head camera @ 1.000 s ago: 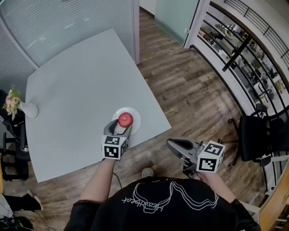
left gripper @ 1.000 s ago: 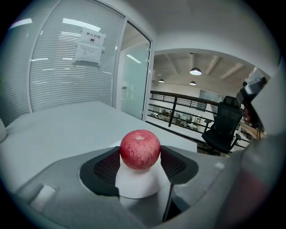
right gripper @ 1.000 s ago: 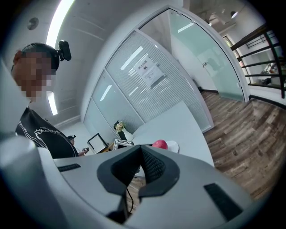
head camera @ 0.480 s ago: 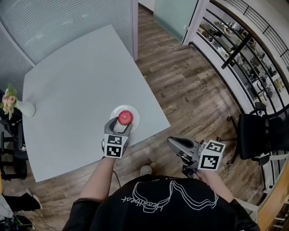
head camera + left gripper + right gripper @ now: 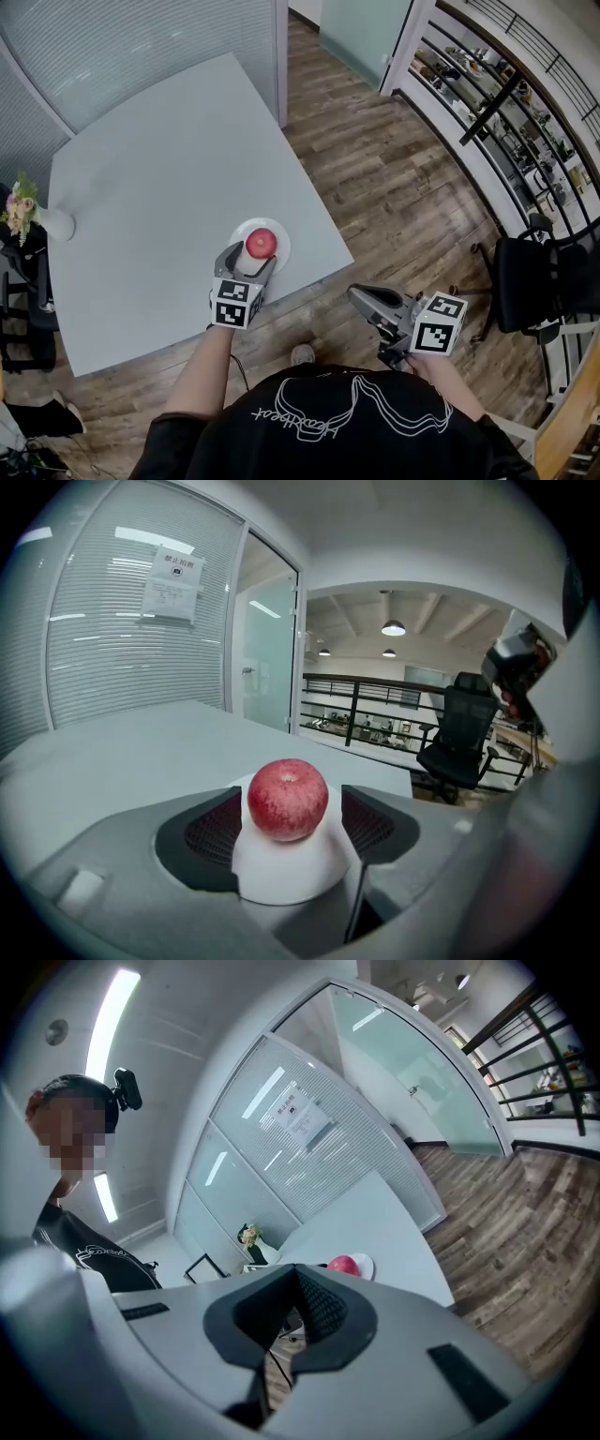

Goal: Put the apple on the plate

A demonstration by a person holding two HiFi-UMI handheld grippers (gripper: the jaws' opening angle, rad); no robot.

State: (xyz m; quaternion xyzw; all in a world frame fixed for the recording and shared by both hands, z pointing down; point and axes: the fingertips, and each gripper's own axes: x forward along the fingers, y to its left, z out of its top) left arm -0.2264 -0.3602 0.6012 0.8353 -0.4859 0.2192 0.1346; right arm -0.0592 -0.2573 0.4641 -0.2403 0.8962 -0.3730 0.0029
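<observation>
Near the desk's (image 5: 169, 169) front edge, the apple (image 5: 262, 243) sat on the plate (image 5: 281, 246), straight ahead between the left gripper's (image 5: 250, 257) opening, untouching jaws, while the right gripper (image 5: 361, 300) hung shut, empty, farther off.

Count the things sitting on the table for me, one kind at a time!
Apple: 1
Plate: 1
Vase of flowers: 1
Total: 3
</observation>
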